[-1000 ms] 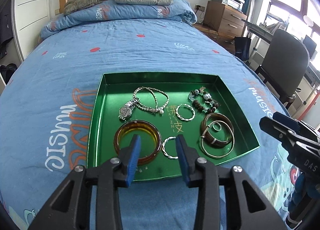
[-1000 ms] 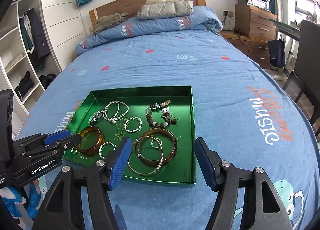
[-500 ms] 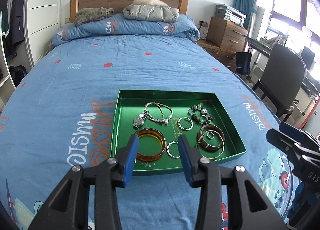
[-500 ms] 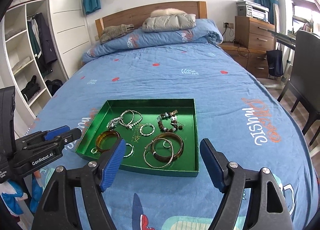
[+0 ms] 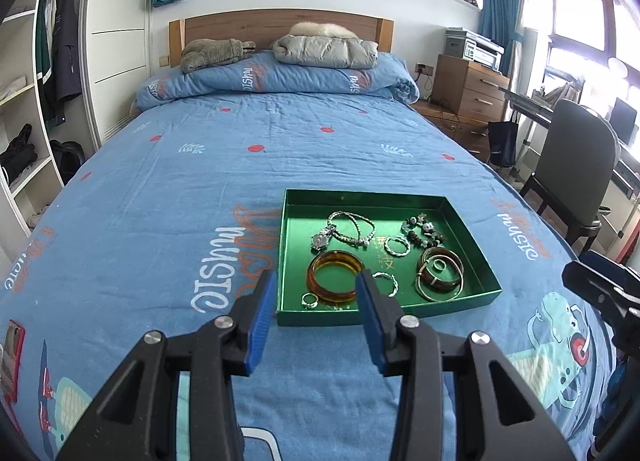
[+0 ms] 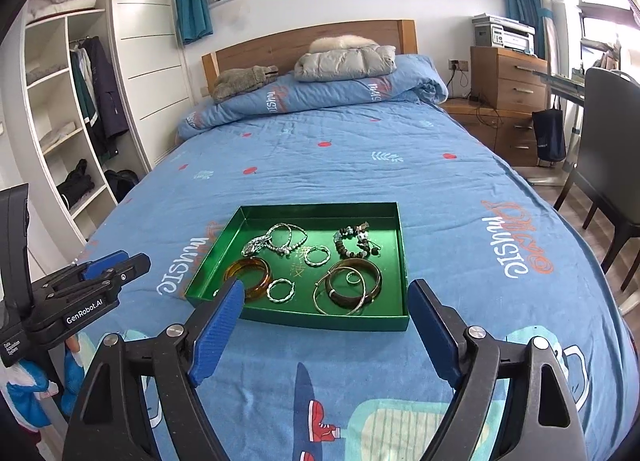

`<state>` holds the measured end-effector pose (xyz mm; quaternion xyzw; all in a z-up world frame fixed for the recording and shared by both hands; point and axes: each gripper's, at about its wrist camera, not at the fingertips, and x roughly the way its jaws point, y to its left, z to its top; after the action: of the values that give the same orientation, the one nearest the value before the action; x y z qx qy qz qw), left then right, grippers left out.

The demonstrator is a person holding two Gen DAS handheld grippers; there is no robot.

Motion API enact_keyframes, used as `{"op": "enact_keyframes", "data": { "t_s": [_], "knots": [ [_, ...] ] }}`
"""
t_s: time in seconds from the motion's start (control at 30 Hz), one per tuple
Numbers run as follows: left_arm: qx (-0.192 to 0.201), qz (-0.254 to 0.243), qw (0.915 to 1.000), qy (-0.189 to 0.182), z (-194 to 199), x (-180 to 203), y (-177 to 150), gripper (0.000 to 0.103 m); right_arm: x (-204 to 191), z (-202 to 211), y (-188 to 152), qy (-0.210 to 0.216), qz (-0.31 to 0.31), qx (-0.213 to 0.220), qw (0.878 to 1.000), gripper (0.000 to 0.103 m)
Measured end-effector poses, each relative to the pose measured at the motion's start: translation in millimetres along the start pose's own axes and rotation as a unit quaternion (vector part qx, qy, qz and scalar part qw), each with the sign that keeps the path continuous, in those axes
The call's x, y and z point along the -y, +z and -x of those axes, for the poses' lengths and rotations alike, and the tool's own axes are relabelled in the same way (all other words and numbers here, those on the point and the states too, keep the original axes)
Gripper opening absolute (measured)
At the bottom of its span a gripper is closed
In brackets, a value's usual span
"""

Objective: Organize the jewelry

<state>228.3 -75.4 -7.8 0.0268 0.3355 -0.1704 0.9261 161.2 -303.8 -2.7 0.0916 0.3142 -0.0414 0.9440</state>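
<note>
Both our tongs, left (image 5: 316, 301) and right (image 6: 326, 307), hang empty, the right's jaws opening; a clumsy reach could tip the green tray (image 6: 298, 319) on the soft bed (image 6: 460, 189).

Glossy green metallic-looking tray (image 6: 403, 261) just beyond the jaws; translucent amber bangle (image 6: 249, 271) at the left jaw, seemingly smooth plastic; shiny silver-toned hoops (image 6: 281, 289) between; matt printed cotton-like bedcover (image 6: 460, 197) beneath; ribbed blue pads (image 6: 218, 325).

One green tray (image 6: 403, 261) holds one amber bangle (image 6: 250, 271) and one beaded bracelet (image 6: 354, 243). It also holds one watch (image 5: 320, 239) and two twisted silver hoops (image 6: 281, 289).
</note>
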Motion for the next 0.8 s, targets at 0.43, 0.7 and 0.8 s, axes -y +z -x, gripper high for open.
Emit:
{"op": "enact_keyframes", "data": {
  "t_s": [0.43, 0.7, 0.8],
  "knots": [
    [0.012, 0.019, 0.9997, -0.008, 54.3, -10.6, -25.8, 0.051, -9.6, 48.1, -23.4, 0.0, 0.003, 0.028, 1.0, 0.087],
    [0.021, 0.033, 0.9992, -0.004, 84.1, -11.4, -52.8, 0.054, -23.4, 77.4, -44.6, 0.007, 0.03, 0.043, 0.999, 0.09],
    [0.028, 0.032, 0.9991, 0.004, 95.6, -11.2, -64.1, 0.054, -27.6, 88.0, -53.2, 0.011, 0.037, 0.048, 0.998, 0.091]
  ]
}}
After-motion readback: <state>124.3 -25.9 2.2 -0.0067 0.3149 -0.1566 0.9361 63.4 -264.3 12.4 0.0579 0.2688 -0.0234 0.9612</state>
